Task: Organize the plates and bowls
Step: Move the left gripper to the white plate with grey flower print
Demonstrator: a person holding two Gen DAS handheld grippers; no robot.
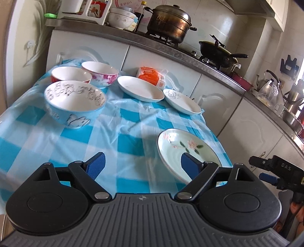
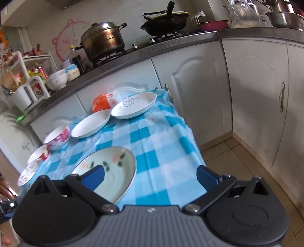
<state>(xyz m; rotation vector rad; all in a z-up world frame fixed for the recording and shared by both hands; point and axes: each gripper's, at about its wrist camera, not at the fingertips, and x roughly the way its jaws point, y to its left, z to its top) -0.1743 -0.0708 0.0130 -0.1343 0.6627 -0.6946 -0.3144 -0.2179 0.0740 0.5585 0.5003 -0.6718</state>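
Note:
A table with a blue checked cloth holds three bowls at the left: a blue cartoon bowl, a red bowl and a pink-flowered bowl. Three plates lie to the right: a plain white plate, a white plate with a grey flower and a pale green flowered plate. My left gripper is open and empty above the near cloth, its right finger over the green plate. My right gripper is open and empty, its left finger over the green plate.
An orange packet lies at the table's far edge. Behind is a counter with a steel pot, a black wok, stacked bowls and a white rack. White cabinets and tiled floor lie right of the table.

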